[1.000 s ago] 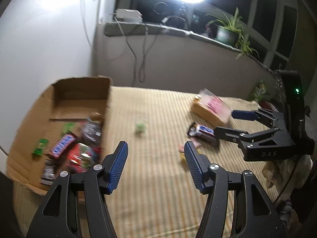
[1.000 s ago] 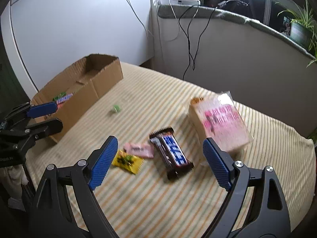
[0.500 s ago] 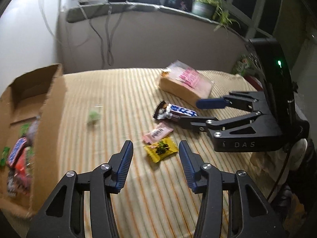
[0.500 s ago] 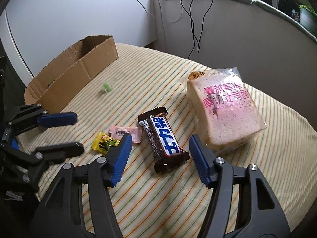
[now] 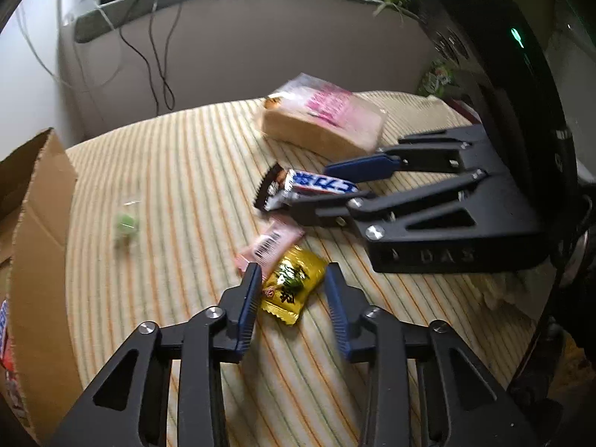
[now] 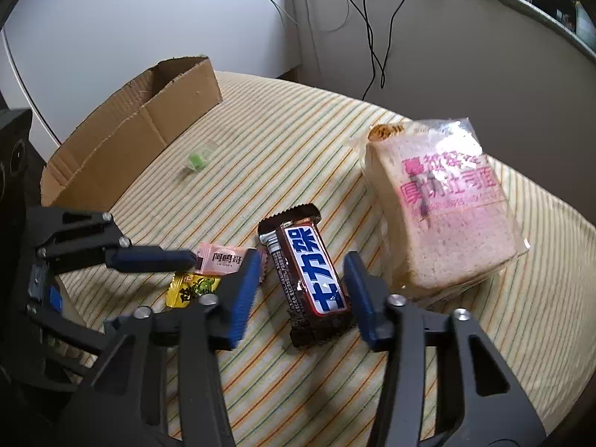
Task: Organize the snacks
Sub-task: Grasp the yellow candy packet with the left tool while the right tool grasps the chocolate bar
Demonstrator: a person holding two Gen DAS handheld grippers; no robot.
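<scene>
Glossy foil chocolate bar (image 6: 310,275), matt cardboard box (image 6: 156,119), striped cloth tablecloth (image 6: 298,391)

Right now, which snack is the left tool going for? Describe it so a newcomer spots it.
On the striped tablecloth, near the chocolate bar, two small packets touch. It's the yellow packet, between the left tool's fingers, not the pink packet.

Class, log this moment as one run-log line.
left gripper: open, straddling yellow candy packet | right gripper: open, straddling Snickers bar | neither snack grasped yet
</scene>
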